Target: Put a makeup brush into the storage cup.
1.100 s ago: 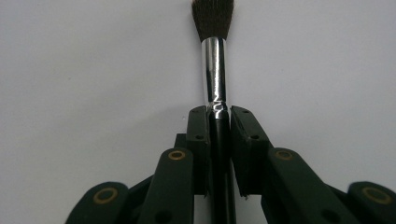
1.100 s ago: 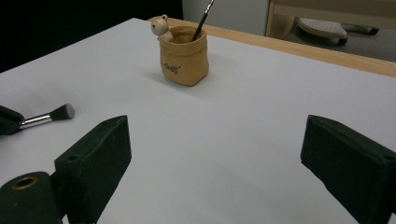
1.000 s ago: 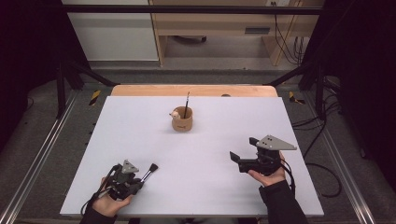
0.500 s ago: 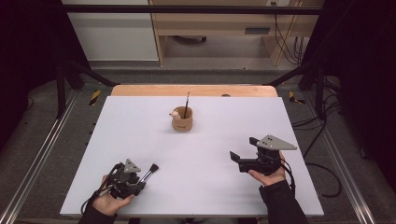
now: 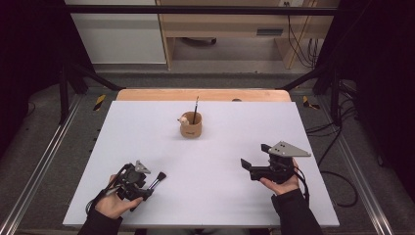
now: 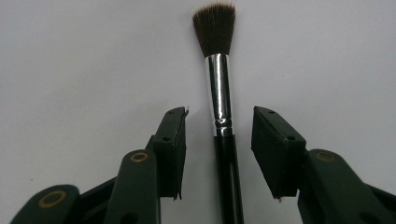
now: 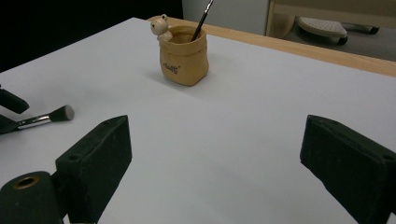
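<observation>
A makeup brush [image 6: 219, 93] with a black handle, silver ferrule and dark bristles lies on the white table [image 5: 147, 127] near the front left. My left gripper [image 6: 219, 116] straddles its handle. The jaws have just been opening, and there is a gap on each side of the brush, so the pads do not touch it. In the high view the brush head [image 5: 159, 176] pokes out past the left gripper [image 5: 148, 183]. My right gripper [image 5: 254, 155] rests at the front right, open wide with nothing between its jaws [image 7: 217, 140]. From there the brush [image 7: 46, 117] shows far left.
A tan sack-shaped cup [image 5: 191, 128] with a small bear figure stands mid-table and holds a thin dark brush [image 5: 195, 108]. The right gripper view faces this cup [image 7: 183, 58]. A wooden strip [image 5: 205, 94] borders the table's far edge, with dark frame posts at both sides.
The left gripper's jaws stand a little wider around the brush than before. Both hands and the cup keep their places.
</observation>
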Action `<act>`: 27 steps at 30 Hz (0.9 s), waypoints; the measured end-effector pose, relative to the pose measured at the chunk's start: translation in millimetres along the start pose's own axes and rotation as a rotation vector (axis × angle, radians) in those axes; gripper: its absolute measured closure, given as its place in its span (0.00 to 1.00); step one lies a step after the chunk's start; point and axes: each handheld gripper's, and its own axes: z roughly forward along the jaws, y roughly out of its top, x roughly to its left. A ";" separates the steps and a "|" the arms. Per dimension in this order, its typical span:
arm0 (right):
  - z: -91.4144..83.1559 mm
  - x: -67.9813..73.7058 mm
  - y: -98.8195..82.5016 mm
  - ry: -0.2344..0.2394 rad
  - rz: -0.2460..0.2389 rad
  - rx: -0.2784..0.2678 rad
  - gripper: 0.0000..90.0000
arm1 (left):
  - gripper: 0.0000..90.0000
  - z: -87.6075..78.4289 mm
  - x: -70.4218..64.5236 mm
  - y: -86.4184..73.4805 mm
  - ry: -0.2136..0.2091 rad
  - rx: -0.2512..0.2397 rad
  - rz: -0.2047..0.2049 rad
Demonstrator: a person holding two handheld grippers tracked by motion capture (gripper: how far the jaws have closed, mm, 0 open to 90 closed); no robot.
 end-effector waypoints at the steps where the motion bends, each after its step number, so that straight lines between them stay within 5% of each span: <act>1: 0.0 0.0 -0.1 0.002 -0.002 0.002 0.10 | 0.62 0.4 0.4 1.3 -0.002 0.011 0.007; 10: 0.1 0.0 -0.1 0.003 -0.004 0.004 0.11 | 0.71 9.3 -1.3 6.1 -0.011 0.084 0.028; 27: 0.5 0.5 0.2 0.004 -0.009 0.003 0.11 | 0.85 10.9 -3.0 9.9 -0.033 0.112 0.017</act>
